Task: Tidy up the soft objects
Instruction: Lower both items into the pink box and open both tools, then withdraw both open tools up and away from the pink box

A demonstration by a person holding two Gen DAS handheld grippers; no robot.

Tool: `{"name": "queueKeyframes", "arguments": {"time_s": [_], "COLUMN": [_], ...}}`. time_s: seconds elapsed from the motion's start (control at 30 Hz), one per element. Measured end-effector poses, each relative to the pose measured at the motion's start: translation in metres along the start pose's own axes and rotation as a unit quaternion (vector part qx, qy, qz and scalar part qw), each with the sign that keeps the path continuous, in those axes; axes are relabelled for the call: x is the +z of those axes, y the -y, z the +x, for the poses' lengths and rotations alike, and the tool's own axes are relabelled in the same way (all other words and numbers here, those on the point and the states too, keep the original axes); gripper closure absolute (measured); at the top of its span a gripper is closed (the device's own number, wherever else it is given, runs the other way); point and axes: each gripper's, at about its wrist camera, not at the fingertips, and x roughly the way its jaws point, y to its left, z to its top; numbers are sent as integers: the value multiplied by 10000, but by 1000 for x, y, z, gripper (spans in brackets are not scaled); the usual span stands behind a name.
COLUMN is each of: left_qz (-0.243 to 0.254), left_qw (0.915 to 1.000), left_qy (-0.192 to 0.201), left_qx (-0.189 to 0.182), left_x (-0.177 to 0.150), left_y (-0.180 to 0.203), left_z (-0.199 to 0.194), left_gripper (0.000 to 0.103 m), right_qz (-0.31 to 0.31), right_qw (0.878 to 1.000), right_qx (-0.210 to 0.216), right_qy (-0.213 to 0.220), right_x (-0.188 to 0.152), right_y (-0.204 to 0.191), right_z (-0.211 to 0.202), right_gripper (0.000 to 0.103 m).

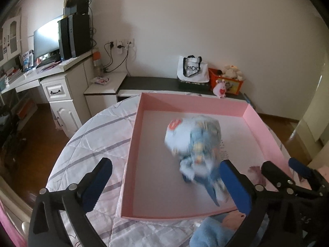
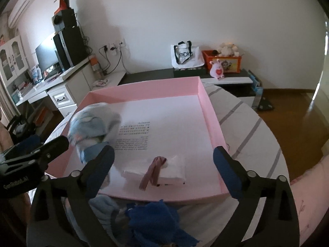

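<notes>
A wide pink box [image 1: 134,135] [image 2: 211,119] lies on the quilted bed. Over its white floor is a motion-blurred blue-and-white soft bundle [image 1: 195,142] [image 2: 92,123], loose between the spread fingers of my left gripper [image 1: 165,164] [image 2: 46,142], which is open; no pad presses on it. My right gripper [image 2: 163,150] [image 1: 280,163] is open too, above a folded white cloth [image 2: 176,170] crossed by a mauve ribbon [image 2: 154,168] near the box's front wall. In front of the box lie a dark blue cloth [image 2: 156,222] and a light blue fleece piece [image 2: 102,207] [image 1: 213,230].
The box rests on a white quilt with grey stripes [image 1: 92,135] [image 2: 246,123]. Behind it runs a low dark bench [image 1: 152,82] with a white tote bag [image 1: 192,69] and an orange bin of plush toys [image 1: 228,80]. At the left stands a white desk [image 1: 59,94] with a monitor [image 1: 46,37].
</notes>
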Motion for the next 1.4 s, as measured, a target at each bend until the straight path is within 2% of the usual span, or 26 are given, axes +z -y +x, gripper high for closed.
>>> {"name": "queueKeyframes", "arguments": {"time_s": [0.43,0.77,1.07,1.4], "left_qz": [153,200,175,183], "left_qw": [9998,9997,9997,9991], "left_qy": [48,53,91,330], "left_qx": [104,138,173,168], "left_x": [-51,-58,-67,-85], "left_y": [3,3,5,6], "left_z": [-46,-61,-84,-139], "left_gripper": [0,0,0,0], "right_qz": [52,46,-18,-74], "right_qw": [10000,10000,9999,9994], "right_qx": [-20,-70,-148,-205], "right_qy": [-43,-24,80,286], "right_x": [1,0,-4,-12], "right_y": [3,3,-2,-10], "right_z": [2,-4,-25,-71], "right_gripper": [3,3,3,2]}}
